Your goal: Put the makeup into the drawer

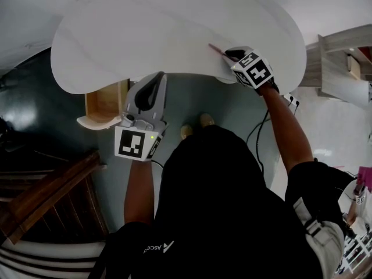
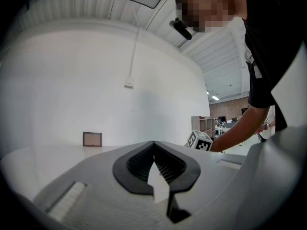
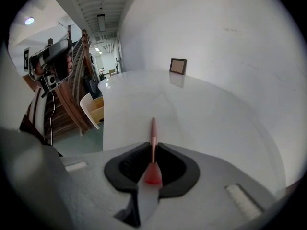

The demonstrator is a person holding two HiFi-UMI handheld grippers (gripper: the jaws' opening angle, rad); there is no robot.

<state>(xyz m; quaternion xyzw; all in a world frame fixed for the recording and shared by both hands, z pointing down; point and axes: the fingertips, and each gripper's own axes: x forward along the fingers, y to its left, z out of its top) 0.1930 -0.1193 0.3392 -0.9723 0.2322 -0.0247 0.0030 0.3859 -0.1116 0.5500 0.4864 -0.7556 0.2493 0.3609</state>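
I read this as a big open office or studio hall with a home-style corner set up. Head view: white rounded table (image 1: 174,34) top centre, open wooden drawer (image 1: 104,103) at its left edge, wooden stairs (image 1: 52,196) lower left. Left gripper view: small picture frame (image 2: 92,139) against a plain white wall (image 2: 96,80) at left, shelf unit (image 2: 200,123) and what look like desks (image 2: 224,127) far right under strip lights (image 2: 215,97), ribbed ceiling (image 2: 225,51).

— How is the left gripper (image 1: 156,81) held?
— Level, at the near edge of the tabletop (image 1: 174,22), with its jaws closed on nothing.
— And the right gripper (image 1: 231,55)?
— It is tilted downward over the same edge, further right. The arm is outstretched, and the jaws are clamped on a thin pink makeup stick (image 3: 153,128).
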